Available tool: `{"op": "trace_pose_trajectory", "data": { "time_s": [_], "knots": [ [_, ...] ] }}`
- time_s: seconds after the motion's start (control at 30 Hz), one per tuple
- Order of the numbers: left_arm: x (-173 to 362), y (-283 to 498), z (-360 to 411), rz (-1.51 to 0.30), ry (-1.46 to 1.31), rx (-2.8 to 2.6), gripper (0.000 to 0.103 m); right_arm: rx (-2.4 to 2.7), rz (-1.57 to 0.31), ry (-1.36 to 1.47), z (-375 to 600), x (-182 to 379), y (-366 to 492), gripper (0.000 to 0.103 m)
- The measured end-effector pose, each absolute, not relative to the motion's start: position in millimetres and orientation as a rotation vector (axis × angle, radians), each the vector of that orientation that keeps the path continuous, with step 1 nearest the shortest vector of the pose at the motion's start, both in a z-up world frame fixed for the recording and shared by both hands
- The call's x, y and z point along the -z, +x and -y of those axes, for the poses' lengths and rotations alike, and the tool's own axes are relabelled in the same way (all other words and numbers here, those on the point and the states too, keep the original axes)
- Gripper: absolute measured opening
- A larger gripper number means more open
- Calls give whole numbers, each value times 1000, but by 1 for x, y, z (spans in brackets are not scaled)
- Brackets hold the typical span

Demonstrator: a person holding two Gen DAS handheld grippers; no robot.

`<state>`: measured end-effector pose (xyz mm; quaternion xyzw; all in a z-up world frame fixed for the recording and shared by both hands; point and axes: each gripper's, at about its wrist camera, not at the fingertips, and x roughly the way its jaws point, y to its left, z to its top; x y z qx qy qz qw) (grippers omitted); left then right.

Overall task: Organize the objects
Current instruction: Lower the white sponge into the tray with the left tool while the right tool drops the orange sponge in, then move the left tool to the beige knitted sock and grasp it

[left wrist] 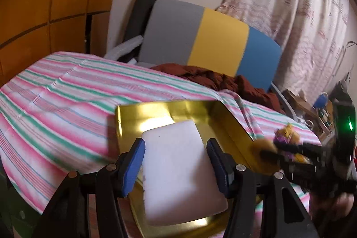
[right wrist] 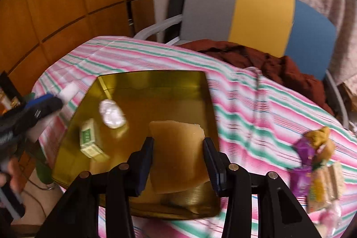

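Observation:
A shiny gold tray (left wrist: 156, 108) (right wrist: 156, 86) lies on the striped tablecloth. My left gripper (left wrist: 176, 144) is shut on a white foam block (left wrist: 178, 171) held over the tray's near side. My right gripper (right wrist: 178, 142) is shut on a tan sponge (right wrist: 178, 162), also above the tray. Inside the tray lie a crumpled white wad (right wrist: 112, 114) and a small green-and-white box (right wrist: 89, 141). In the right wrist view the left gripper (right wrist: 44, 104) shows blurred at the tray's left edge with the white block (right wrist: 69, 89). In the left wrist view the right gripper (left wrist: 267, 151) appears blurred at the tray's right rim.
Purple and yellow snack packets (right wrist: 316, 166) (left wrist: 287, 133) lie on the cloth right of the tray. A brown garment (right wrist: 267, 59) is heaped at the table's far side before a grey, yellow and blue chair (right wrist: 256, 8). Wooden cabinets (right wrist: 67, 3) stand on the left.

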<state>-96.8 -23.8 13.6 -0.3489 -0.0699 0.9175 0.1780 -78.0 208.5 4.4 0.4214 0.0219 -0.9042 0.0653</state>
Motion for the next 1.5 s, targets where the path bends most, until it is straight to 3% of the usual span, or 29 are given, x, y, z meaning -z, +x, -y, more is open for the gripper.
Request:
{"op": "trace_pose_trajectory", "data": {
  "time_s": [0.1,0.17,0.23,0.9,1.5],
  "knots": [
    [-17,-117,27,198,-981,-2622,64,2658,-9,1273,-190,-1,-80,52],
    [-19,-130,28,204,-991,-2647,84,2580,27,1262,-177,0,-79,60],
    [-20,-136,28,217,-987,-2656,86,2524,66,1247,-168,1,-74,85],
    [2,-58,4,123,-1036,-2673,86,2782,-47,1190,-198,-5,-32,93],
    [2,-32,-50,20,-1003,-2485,85,2970,105,1252,-284,-2,-4,102]
  ]
}}
